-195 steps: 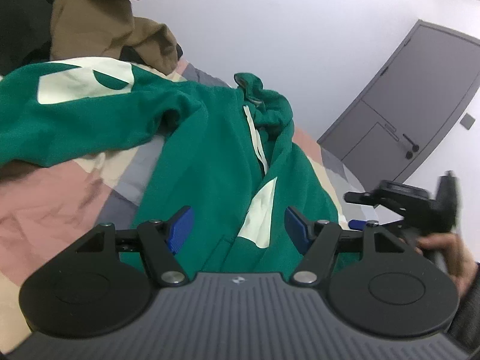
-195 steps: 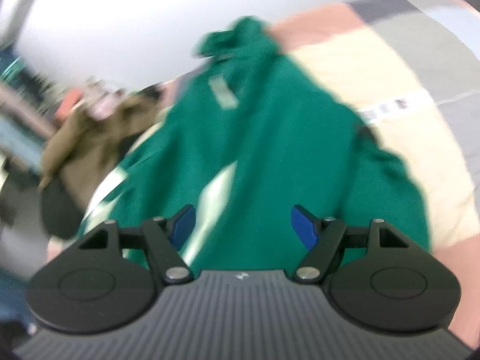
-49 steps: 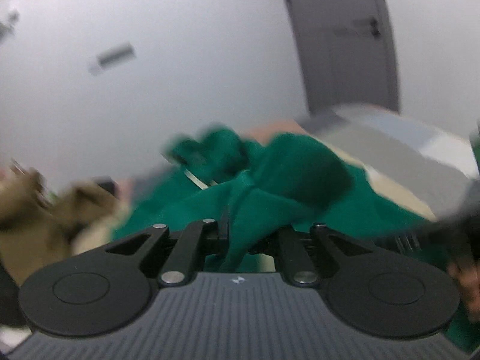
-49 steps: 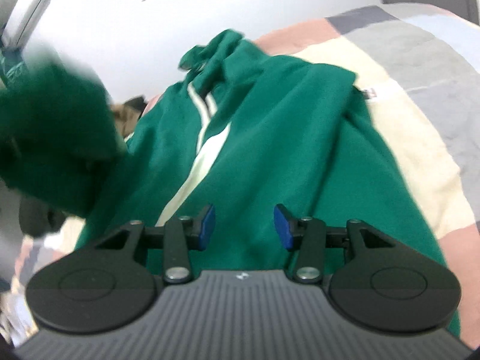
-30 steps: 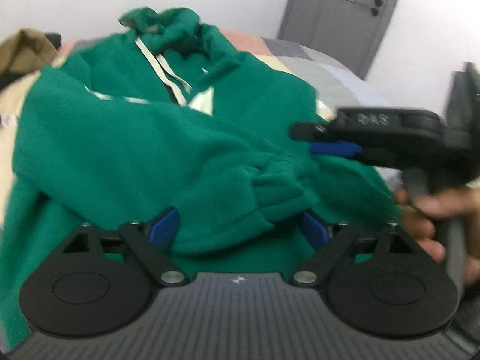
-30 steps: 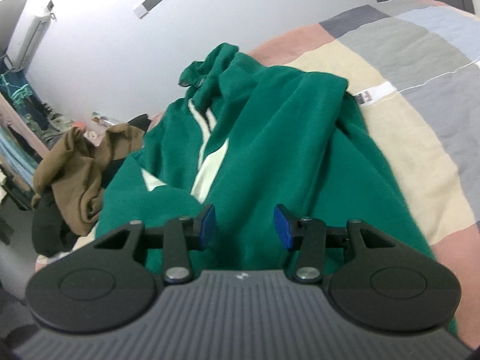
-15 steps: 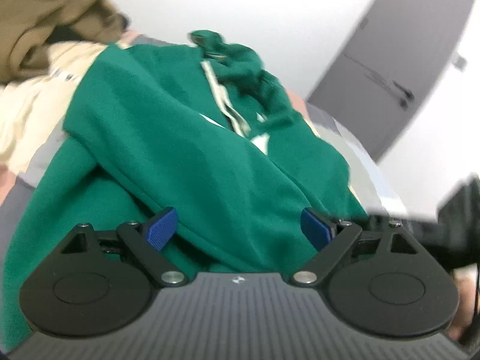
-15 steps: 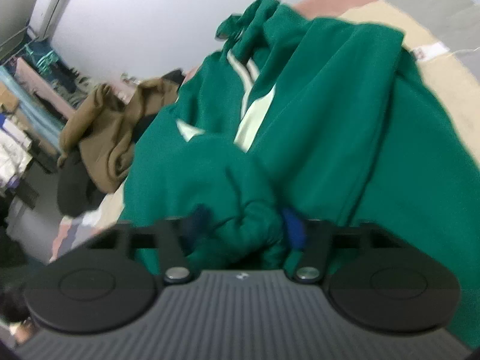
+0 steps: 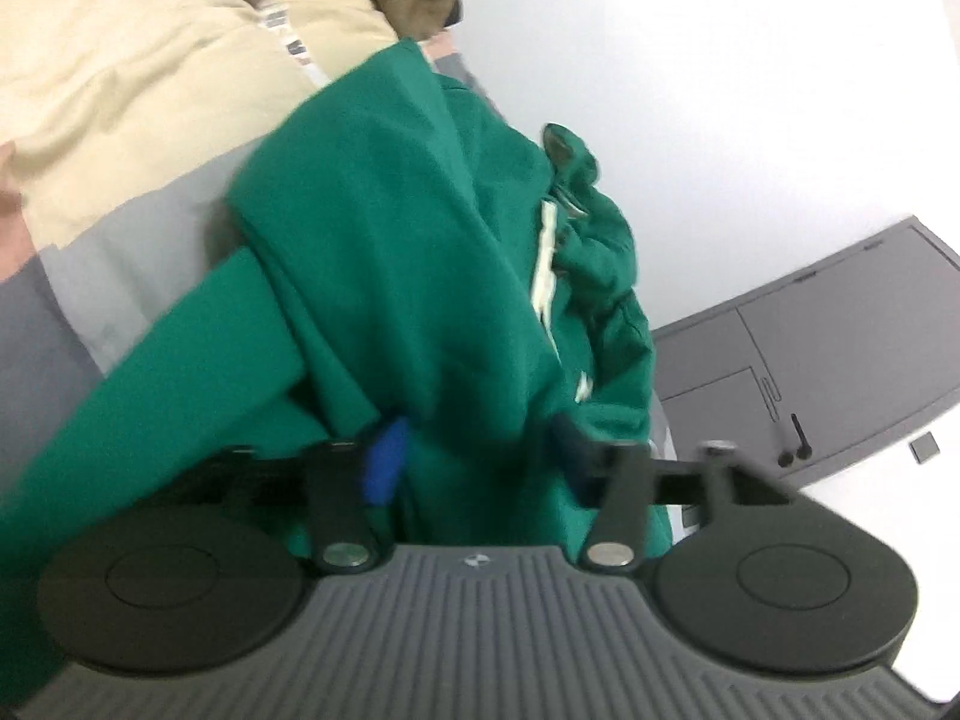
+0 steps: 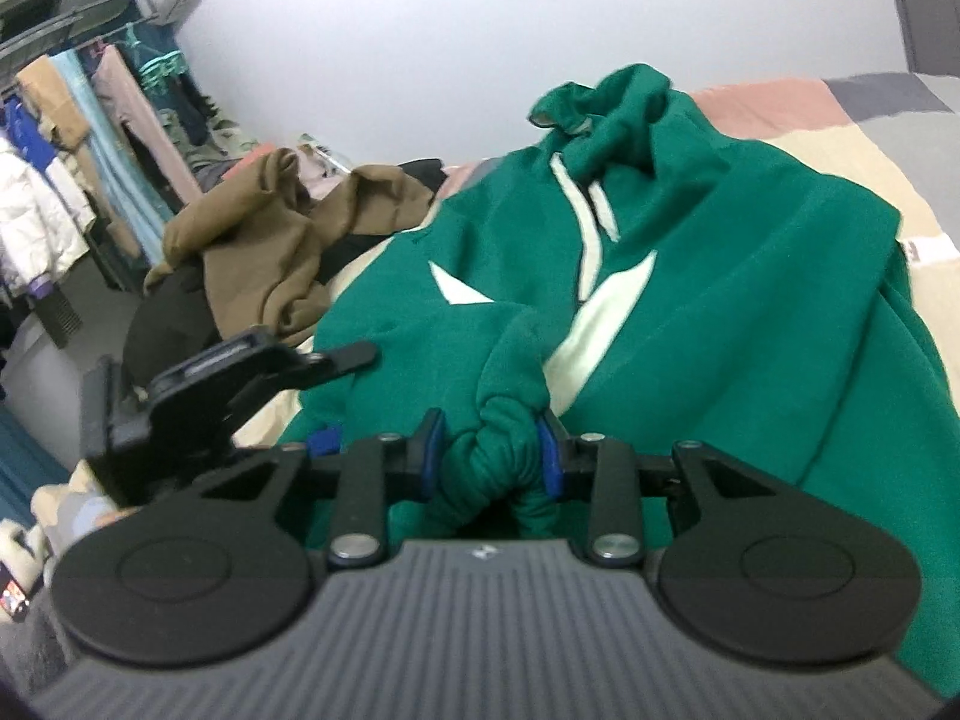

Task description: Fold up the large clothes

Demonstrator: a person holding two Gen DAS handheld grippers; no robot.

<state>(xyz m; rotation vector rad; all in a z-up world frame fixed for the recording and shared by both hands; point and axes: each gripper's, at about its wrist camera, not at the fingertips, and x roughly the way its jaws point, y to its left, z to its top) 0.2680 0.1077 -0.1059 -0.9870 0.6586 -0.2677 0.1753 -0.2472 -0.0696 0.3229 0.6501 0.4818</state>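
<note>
One green hoodie lies spread across the patchwork bed, a brown garment heaped beyond its far side. The right hand-held gripper is closing on a bunched cuff; the left hand-held gripper is closing, hoodie fabric between its jaws.

Each camera sits just behind its own gripper, looking forward along the two fingers and slightly down at the bed – very close, so cloth fills the lower half of both views. The left wrist view is rolled, tilting the green hoodie and the grey door at right. The right wrist view sits nearly level, facing the white wall with a clothes rack at left and a brown garment beyond. Both share the hoodie's hood and pale drawstrings, and the left gripper shows in the right view's lower left
</note>
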